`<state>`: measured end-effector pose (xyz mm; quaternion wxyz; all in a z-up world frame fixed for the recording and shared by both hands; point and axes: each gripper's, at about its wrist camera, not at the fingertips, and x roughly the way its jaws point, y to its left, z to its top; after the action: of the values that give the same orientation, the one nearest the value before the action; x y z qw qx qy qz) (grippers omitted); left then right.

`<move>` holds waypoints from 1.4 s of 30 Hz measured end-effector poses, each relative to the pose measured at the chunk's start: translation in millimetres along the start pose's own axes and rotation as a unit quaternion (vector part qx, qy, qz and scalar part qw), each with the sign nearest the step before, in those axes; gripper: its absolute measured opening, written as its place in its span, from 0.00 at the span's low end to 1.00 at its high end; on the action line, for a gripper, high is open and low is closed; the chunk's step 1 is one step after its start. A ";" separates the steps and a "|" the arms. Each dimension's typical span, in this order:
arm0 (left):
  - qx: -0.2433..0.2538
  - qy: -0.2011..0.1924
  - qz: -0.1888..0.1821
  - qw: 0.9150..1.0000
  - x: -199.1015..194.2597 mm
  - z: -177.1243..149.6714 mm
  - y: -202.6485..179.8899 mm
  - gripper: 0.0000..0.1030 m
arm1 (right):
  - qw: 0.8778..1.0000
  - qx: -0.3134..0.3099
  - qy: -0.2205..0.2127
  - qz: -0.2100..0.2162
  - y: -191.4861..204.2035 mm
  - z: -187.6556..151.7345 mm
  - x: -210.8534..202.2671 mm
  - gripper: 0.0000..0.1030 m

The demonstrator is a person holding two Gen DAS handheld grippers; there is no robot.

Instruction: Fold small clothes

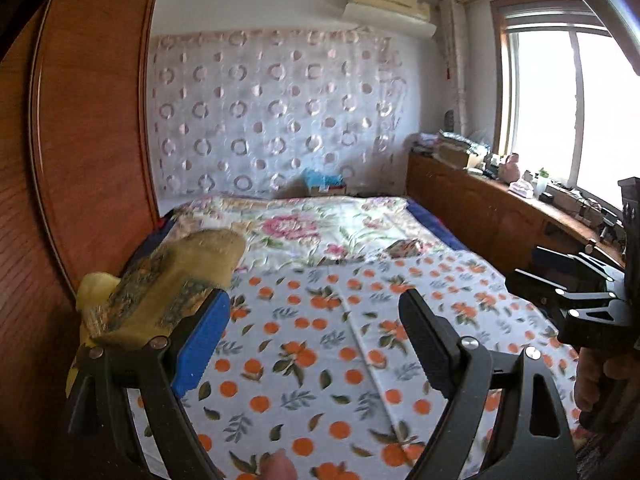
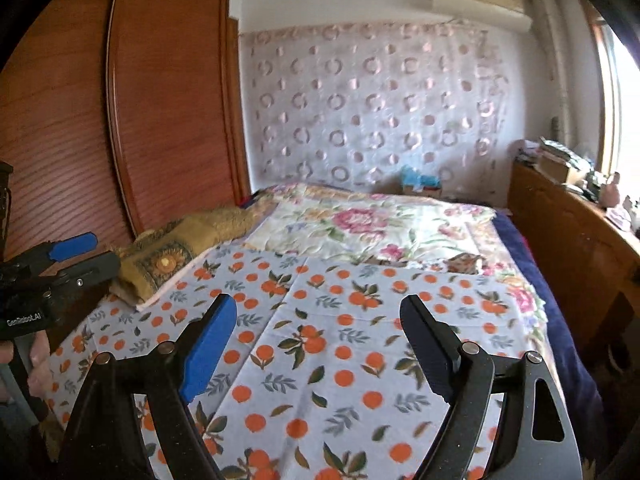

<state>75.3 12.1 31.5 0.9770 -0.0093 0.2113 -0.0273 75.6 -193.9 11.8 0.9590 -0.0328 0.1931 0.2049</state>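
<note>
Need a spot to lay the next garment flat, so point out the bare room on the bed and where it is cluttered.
Free: the white orange-print sheet, bare between the mustard-yellow folded towel at its left edge and the navy blanket edge on the right. The floral quilt beyond is mostly clear, apart from a small brown patterned item. Crowded: the wooden sideboard under the window.

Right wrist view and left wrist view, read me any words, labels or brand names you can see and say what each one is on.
"GenRobot.AI": white lettering on the black body of the left gripper, seen at the left edge of the right wrist view.
Small cardboard box at the head of the bed: any print is too small to read.
Clutter on the wooden sideboard: labels too blurred to read.
Nothing else legible.
</note>
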 end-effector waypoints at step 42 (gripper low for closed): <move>-0.003 -0.031 0.024 0.999 -45.0 8.8 -5.8 0.84 | 0.998 0.020 -0.052 -0.018 8.0 -22.7 -41.7 0.83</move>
<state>37.7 9.0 58.2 0.9835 -0.0076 0.1809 -0.0027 29.2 -205.7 7.0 0.9718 -0.0062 0.1461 0.1850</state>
